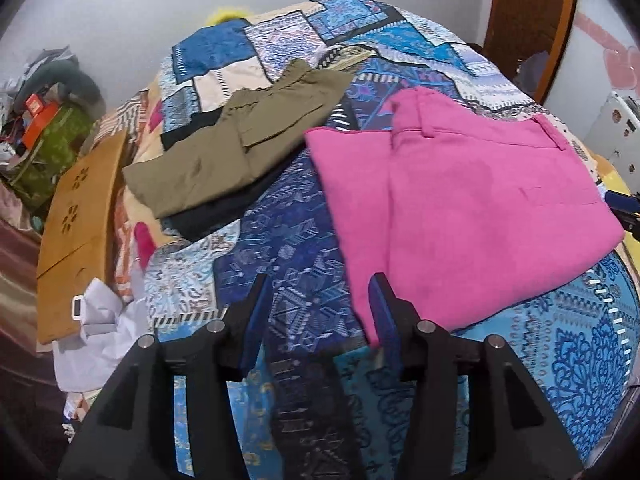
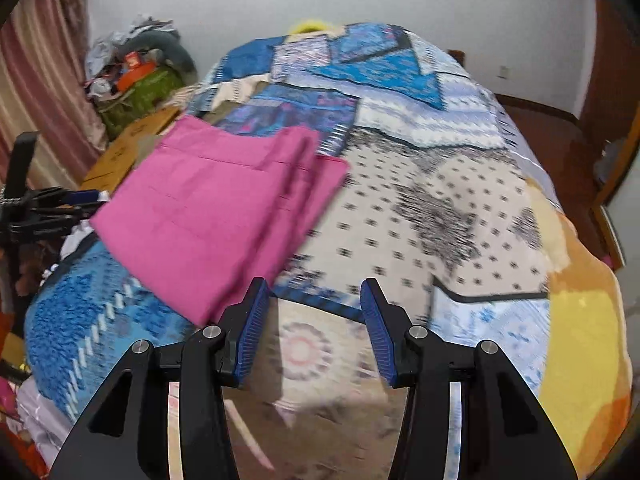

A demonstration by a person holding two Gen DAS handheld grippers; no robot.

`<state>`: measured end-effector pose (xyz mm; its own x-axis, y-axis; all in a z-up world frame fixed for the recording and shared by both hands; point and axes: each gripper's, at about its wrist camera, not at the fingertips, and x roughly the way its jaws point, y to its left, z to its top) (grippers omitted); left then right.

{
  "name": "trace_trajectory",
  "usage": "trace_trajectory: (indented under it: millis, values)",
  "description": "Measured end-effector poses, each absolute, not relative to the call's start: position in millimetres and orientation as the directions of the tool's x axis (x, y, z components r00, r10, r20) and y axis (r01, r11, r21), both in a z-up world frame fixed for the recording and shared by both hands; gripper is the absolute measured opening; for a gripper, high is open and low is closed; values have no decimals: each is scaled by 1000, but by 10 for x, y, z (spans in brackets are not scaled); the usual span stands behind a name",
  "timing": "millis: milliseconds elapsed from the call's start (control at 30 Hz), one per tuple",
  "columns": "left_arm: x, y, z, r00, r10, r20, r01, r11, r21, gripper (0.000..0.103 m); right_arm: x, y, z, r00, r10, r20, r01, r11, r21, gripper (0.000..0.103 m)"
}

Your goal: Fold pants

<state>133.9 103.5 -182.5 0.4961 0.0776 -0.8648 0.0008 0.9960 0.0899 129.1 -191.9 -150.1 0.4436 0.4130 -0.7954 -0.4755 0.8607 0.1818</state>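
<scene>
Left wrist view: the pink pants (image 1: 472, 208) lie on the bed (image 1: 288, 264), already folded into a compact slab, so I judge little is left beyond a last fold or tidying. Their waistband points toward the far wall, long axis running near to far. Beside them lie folded olive pants (image 1: 224, 160) on a dark garment (image 1: 216, 216). The left tool (image 1: 316, 304) and right tool (image 2: 312, 312) both stand open, holding nothing.

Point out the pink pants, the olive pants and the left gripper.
pink pants (image 1: 472, 208), left wrist view, middle of the fabric
olive pants (image 1: 224, 148), left wrist view, middle of the folded stack
left gripper (image 1: 320, 300), left wrist view, between fingertips
</scene>
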Motion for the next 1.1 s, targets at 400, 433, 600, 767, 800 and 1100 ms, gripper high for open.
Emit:
trace_trajectory:
  millis: [400,433,600,767,800,1100]
  values:
    - [1586,1072,-1487,581,-6,-814,-7,1000,-12,75,1424,-2020,-1248,509,453,-732,-422,872,247,62]
    - [1629,1068,-1488,582,-27,-813,-3,999,-35,77,1448,-1984,-1242,506,460,-730,-423,870,255,67]
    - [1849,1065,-1631,535,-148,-832,15,986,-166,80,1577,-1844,-1323,472,494,-730,-424,853,304,71]
    - [2023,1045,-1863,477,-194,-857,27,978,-206,81,1683,-1720,-1506,427,482,-765,-427,853,300,71]
    - [2050,1057,-1900,469,-211,-857,26,974,-226,84,1691,-1713,-1526,418,488,-767,-429,850,307,71]
    - [2210,1092,-2059,429,-304,-850,15,944,-330,88,1911,-1739,-1685,342,577,-742,-397,804,442,71]
